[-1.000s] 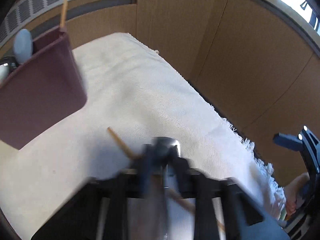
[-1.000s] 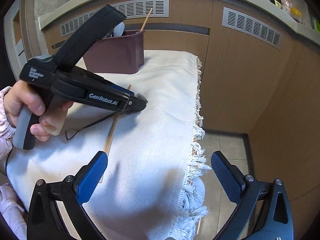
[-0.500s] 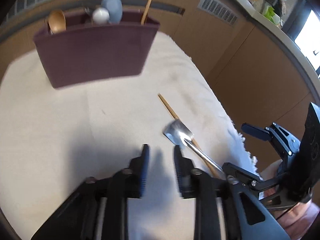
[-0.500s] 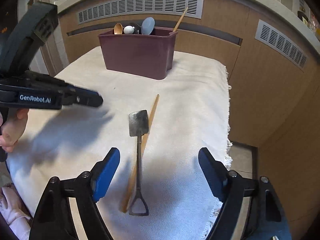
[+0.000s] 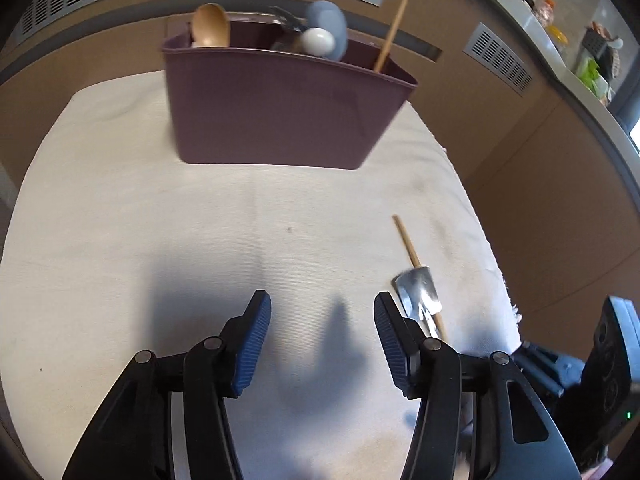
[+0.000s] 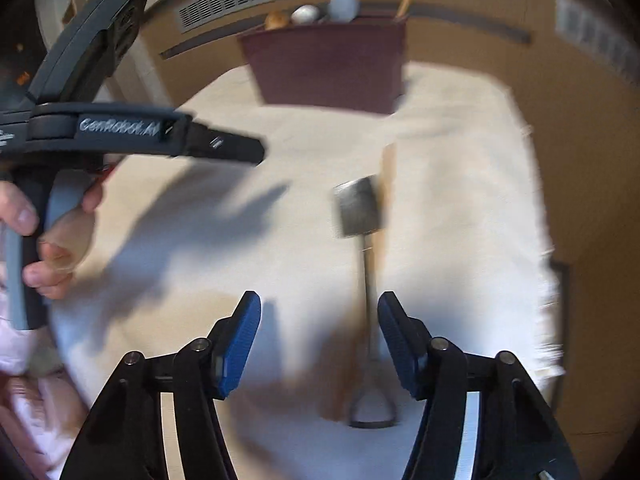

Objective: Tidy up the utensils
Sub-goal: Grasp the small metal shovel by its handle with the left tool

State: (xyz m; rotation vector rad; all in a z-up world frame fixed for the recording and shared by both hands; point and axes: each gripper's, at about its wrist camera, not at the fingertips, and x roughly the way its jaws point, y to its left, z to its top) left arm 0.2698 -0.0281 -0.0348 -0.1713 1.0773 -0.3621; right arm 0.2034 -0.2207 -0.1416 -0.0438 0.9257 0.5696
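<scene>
The maroon bin [image 5: 280, 120] stands at the far end of the cloth [image 5: 120, 240], and it's got company inside: a wooden spoon [image 5: 211, 26] on the left, a white spoon [image 5: 318, 41] and a grey-blue one [image 5: 328, 24] in the middle, a chopstick [image 5: 391, 34] leaning at the right.

Out on the cloth, the little metal shovel [image 6: 360, 208] lies across a second chopstick [image 5: 406, 240], near the fringed right edge.

The left gripper [image 5: 322, 332] has just been opening, nothing between its pads. The right gripper [image 6: 318, 332] has just been closing, not yet gripping; the shovel's handle lies below, beside its right pad.

Wooden panels [image 5: 540, 160] with vents wrap around behind.
</scene>
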